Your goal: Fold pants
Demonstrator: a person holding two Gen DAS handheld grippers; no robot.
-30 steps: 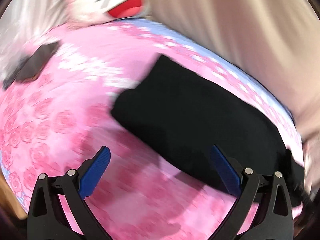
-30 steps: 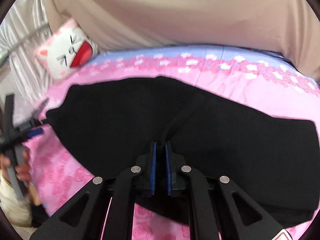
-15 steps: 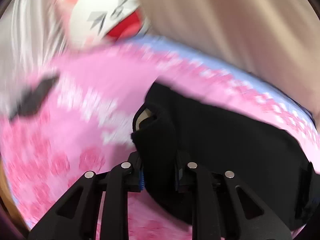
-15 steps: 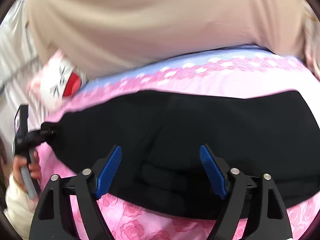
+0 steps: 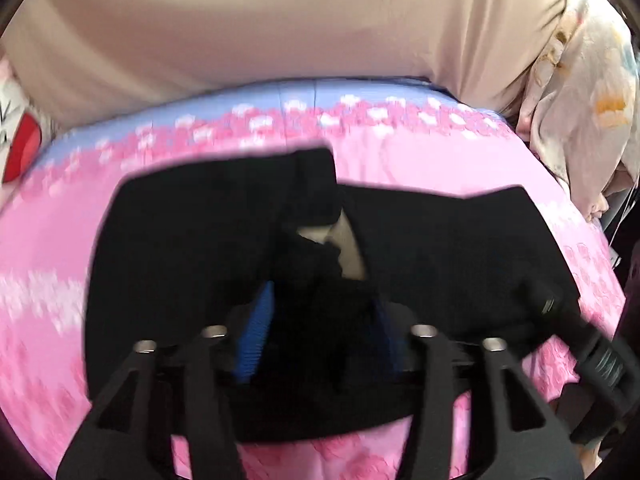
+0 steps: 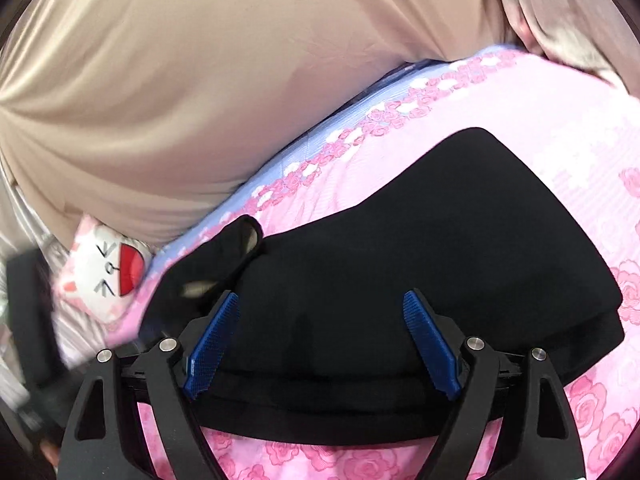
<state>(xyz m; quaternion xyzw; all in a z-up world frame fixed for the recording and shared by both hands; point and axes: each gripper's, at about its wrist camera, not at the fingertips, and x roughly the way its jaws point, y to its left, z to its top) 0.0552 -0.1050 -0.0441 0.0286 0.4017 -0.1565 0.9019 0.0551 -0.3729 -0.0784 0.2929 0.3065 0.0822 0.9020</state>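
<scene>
Pants, soft and black, lie on the pink rose bed in the middle of both views. Left gripper jaws pinch a bunched end, carrying it over in a fold. Right gripper jaws are wide open, holding nothing. Next, I think: lay that end flat and let go.

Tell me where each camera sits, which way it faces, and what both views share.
Left wrist: sits on the left tool, looking along its fingers at bunched black pants clamped between them; the right tool shows at the right edge.
Right wrist: sits on the right tool, open over the pants on the pink bedspread; no hand is clearly visible.
Shared: pants, bedspread, beige curtain, cat plush.
</scene>
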